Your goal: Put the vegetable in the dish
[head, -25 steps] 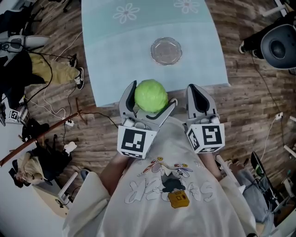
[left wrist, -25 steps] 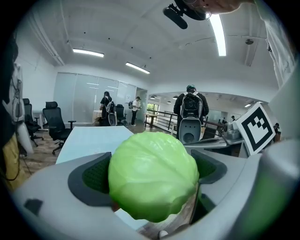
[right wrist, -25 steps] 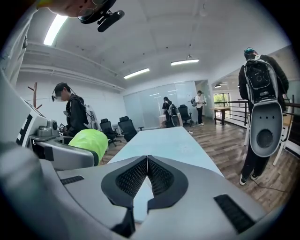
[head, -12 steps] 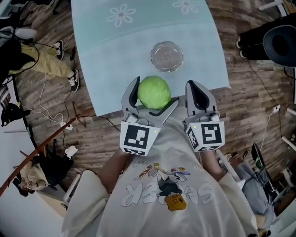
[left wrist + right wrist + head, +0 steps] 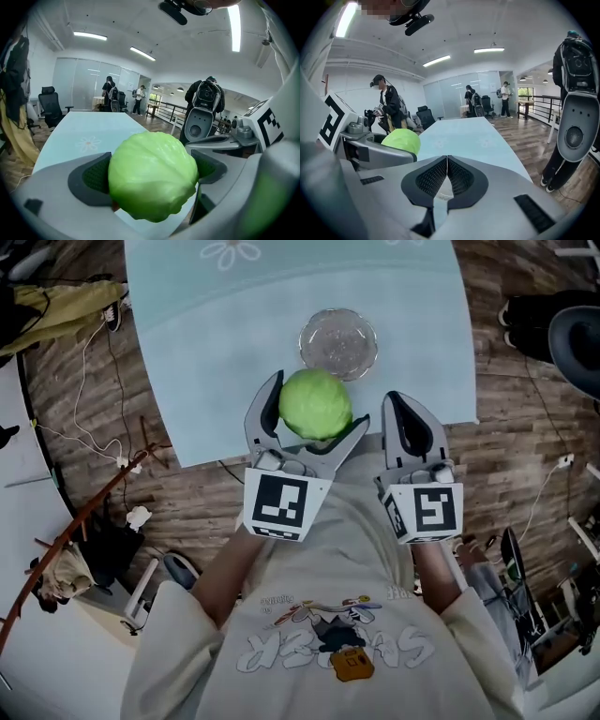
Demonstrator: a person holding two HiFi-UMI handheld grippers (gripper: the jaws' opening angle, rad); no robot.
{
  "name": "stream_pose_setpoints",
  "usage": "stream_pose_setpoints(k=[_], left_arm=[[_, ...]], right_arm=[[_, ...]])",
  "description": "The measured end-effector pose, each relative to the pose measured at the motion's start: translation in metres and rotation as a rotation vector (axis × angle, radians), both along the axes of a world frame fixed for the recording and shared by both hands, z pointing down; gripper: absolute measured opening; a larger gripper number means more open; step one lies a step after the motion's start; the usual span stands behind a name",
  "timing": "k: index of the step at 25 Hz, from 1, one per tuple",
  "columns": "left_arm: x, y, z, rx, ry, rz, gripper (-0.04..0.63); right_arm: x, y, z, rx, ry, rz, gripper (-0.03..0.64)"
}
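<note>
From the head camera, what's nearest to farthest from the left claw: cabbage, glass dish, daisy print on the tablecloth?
1. The cabbage, held between the left gripper's jaws.
2. The glass dish, just beyond it on the table.
3. The daisy print, at the table's far end, leftward.

My left gripper (image 5: 317, 404) is grey, its marker black-and-white; cabbage (image 5: 152, 180) pale green; table (image 5: 216, 362) light blue, white daisies; dish (image 5: 338, 342) clear.
</note>
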State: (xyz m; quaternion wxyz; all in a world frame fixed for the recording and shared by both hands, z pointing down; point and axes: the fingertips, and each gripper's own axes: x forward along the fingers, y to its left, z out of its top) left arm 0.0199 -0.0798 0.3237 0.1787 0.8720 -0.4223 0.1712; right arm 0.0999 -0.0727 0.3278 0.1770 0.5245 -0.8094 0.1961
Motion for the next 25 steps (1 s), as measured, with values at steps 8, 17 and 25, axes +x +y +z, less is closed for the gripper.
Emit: stream_pose_setpoints(k=[8, 17, 25], left_arm=[[0.015, -0.018, 0.047, -0.027, -0.066, 0.008, 0.537], [0.026, -0.038, 0.091, -0.092, -0.092, 0.020, 0.535], [0.040, -0.055, 0.127, -0.139, -0.095, 0.028, 0.535]], right_arm=[[0.012, -0.013, 0.034, -0.035, -0.012, -0.010, 0.023], [0.012, -0.034, 0.067, -0.069, -0.028, -0.022, 0.023], [0.025, -0.044, 0.094, -0.106, -0.049, 0.008, 0.023]])
